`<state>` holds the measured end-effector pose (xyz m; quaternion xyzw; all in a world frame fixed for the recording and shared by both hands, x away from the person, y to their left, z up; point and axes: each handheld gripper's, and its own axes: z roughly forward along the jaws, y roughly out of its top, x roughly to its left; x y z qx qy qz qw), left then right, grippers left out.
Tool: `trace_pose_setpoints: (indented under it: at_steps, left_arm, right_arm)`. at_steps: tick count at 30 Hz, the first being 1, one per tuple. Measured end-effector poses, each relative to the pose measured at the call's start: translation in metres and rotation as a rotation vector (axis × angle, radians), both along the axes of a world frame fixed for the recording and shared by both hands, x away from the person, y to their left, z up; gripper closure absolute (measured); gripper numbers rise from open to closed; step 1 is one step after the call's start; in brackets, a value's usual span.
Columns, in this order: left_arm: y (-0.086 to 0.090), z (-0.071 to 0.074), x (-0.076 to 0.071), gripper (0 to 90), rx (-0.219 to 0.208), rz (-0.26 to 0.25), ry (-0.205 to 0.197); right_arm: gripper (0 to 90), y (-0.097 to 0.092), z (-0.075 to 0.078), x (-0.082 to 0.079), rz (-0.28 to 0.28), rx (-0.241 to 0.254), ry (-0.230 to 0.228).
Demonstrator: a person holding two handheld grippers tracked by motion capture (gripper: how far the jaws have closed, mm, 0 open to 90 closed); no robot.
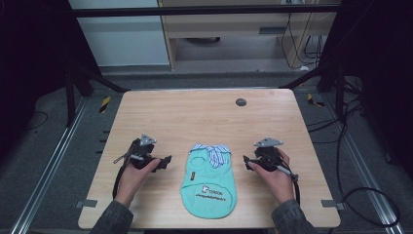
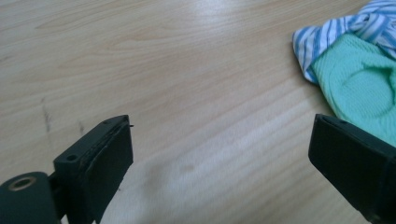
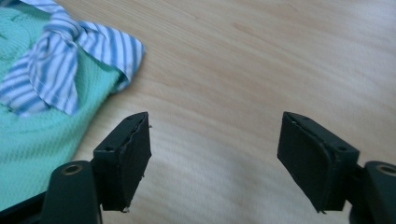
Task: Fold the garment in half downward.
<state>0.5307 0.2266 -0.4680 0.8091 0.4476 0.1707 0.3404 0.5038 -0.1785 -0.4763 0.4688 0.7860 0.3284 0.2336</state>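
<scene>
A small mint-green garment (image 1: 208, 181) with a blue-and-white striped collar (image 1: 211, 151) lies flat near the table's front edge, printed text toward the person. To its left, my left gripper (image 1: 167, 160) rests low over the wood, jaws wide apart with bare table between them; the garment's green knit (image 2: 362, 84) and striped collar (image 2: 327, 37) lie off its right jaw. On the other side of the garment, my right gripper (image 1: 246, 162) is open too, with nothing between its jaws; the striped collar (image 3: 65, 60) and green knit (image 3: 37, 135) sit beyond its left jaw.
The wooden table (image 1: 204, 117) has a round dark grommet (image 1: 240, 102) near its far edge. Black frame bars and cables run around the table on the floor. A cabinet stands beyond the far side.
</scene>
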Motion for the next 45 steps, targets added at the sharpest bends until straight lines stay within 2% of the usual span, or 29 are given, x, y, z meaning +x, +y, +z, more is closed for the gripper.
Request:
trace_pose_setpoints:
  at_steps: [1, 2, 3, 4, 5, 6, 7, 8, 9, 10, 11, 12, 13, 14, 15, 18, 22, 25, 27, 30, 33, 40, 45]
  left_arm:
    - [-0.005, 0.003, 0.012, 8.5, -0.016, -0.002, 0.037]
    - [-0.008, 0.004, 0.018, 10.7, -0.011, -0.004, 0.044]
    - [-0.013, 0.005, 0.023, 12.2, 0.008, -0.011, 0.043]
    - [-0.013, 0.005, 0.023, 12.5, 0.008, -0.011, 0.043]
    - [-0.022, 0.007, 0.031, 14.3, 0.037, -0.033, 0.049]
    - [-0.022, 0.007, 0.031, 15.9, 0.037, -0.033, 0.049]
    - [-0.032, 0.010, 0.040, 17.2, 0.049, -0.060, 0.051]
    - [-0.032, 0.010, 0.040, 19.6, 0.049, -0.060, 0.051]
    - [-0.036, 0.012, 0.044, 22.4, 0.048, -0.064, 0.058]
    - [-0.041, 0.013, 0.048, 22.4, 0.041, -0.071, 0.063]
    - [-0.049, 0.016, 0.053, 27.8, 0.031, -0.077, 0.064]
    - [-0.049, 0.016, 0.053, 29.8, 0.031, -0.077, 0.064]
    - [-0.057, 0.019, 0.057, 33.0, 0.040, -0.099, 0.056]
    - [-0.057, 0.019, 0.057, 35.3, 0.040, -0.099, 0.056]
    - [-0.063, 0.021, 0.061, 36.2, 0.050, -0.108, 0.059]
    - [-0.069, 0.021, 0.064, 40.8, 0.045, -0.118, 0.064]
    - [-0.081, 0.017, 0.068, 43.6, 0.021, -0.136, 0.085]
    - [-0.089, 0.013, 0.070, 44.0, 0.035, -0.153, 0.096]
    - [-0.093, 0.009, 0.070, 44.2, 0.059, -0.159, 0.104]
    - [-0.097, 0.003, 0.070, 44.7, 0.057, -0.168, 0.126]
    - [-0.098, -0.005, 0.068, 43.8, 0.074, -0.174, 0.151]
    - [-0.101, -0.013, 0.066, 43.6, 0.087, -0.187, 0.158]
    - [-0.101, -0.015, 0.063, 44.2, 0.080, -0.187, 0.141]
  right_arm:
    - [33.2, 0.006, 0.006, 0.010, 0.028, 0.003, 0.026]
    - [35.6, 0.009, 0.009, 0.015, 0.041, -0.003, 0.040]
    - [37.9, 0.012, 0.011, 0.020, 0.054, -0.015, 0.044]
    - [37.9, 0.012, 0.011, 0.020, 0.054, -0.015, 0.044]
    - [42.8, 0.018, 0.015, 0.029, 0.086, -0.015, 0.063]
    - [42.8, 0.018, 0.015, 0.029, 0.086, -0.015, 0.063]
    - [49.4, 0.022, 0.016, 0.039, 0.116, -0.004, 0.094]
    - [49.4, 0.022, 0.016, 0.039, 0.116, -0.004, 0.094]
    - [55.5, 0.025, 0.014, 0.048, 0.138, 0.001, 0.119]
    - [55.5, 0.025, 0.014, 0.048, 0.138, 0.001, 0.119]
    - [62.1, 0.028, 0.012, 0.055, 0.161, 0.006, 0.139]
    - [62.1, 0.028, 0.012, 0.055, 0.161, 0.006, 0.139]
    - [67.2, 0.032, 0.010, 0.060, 0.178, 0.005, 0.146]
    - [67.2, 0.032, 0.010, 0.060, 0.178, 0.005, 0.146]
    - [72.0, 0.038, 0.011, 0.064, 0.194, 0.018, 0.153]
    - [75.4, 0.043, 0.011, 0.067, 0.202, 0.020, 0.146]
    - [76.0, 0.051, 0.007, 0.074, 0.203, 0.033, 0.154]
    - [74.2, 0.055, 0.004, 0.079, 0.194, 0.041, 0.170]
    - [72.1, 0.058, 0.000, 0.081, 0.190, 0.049, 0.180]
    - [68.9, 0.063, -0.003, 0.080, 0.197, 0.043, 0.190]
    - [65.1, 0.068, -0.005, 0.079, 0.208, 0.047, 0.206]
    - [62.5, 0.072, -0.009, 0.078, 0.221, 0.033, 0.223]
    - [63.1, 0.073, -0.010, 0.078, 0.222, 0.033, 0.228]
